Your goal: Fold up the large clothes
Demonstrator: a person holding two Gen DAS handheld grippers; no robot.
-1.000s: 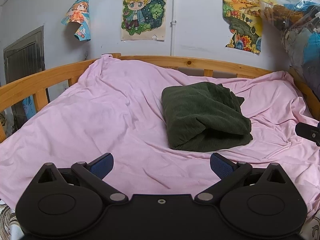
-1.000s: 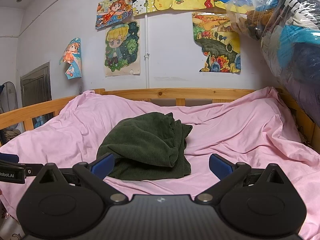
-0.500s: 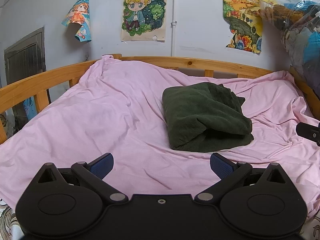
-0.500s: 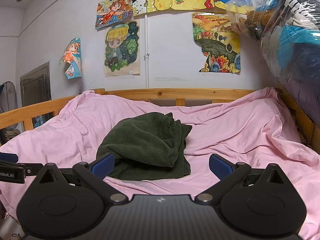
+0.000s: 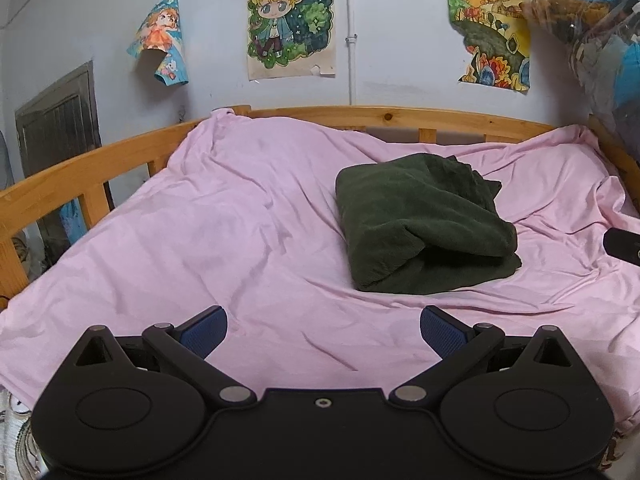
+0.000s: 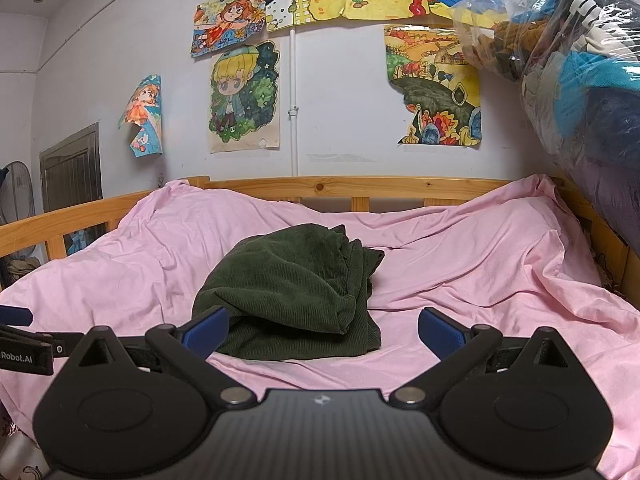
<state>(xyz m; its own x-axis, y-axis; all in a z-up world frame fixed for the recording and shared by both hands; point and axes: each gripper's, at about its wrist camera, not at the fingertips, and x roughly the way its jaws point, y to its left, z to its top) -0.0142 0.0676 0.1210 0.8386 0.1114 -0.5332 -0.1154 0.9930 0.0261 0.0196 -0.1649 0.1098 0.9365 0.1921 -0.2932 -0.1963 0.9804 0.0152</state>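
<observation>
The dark green corduroy garment [image 5: 420,224] lies folded in a thick bundle on the pink sheet [image 5: 224,240], barely shifted in my views over the last second, with my left gripper [image 5: 323,326] and right gripper [image 6: 322,328] spread wide, empty, so the fold looks finished.

Both wrist views face headboard from bed's foot; share green garment [image 5: 420,224].
</observation>
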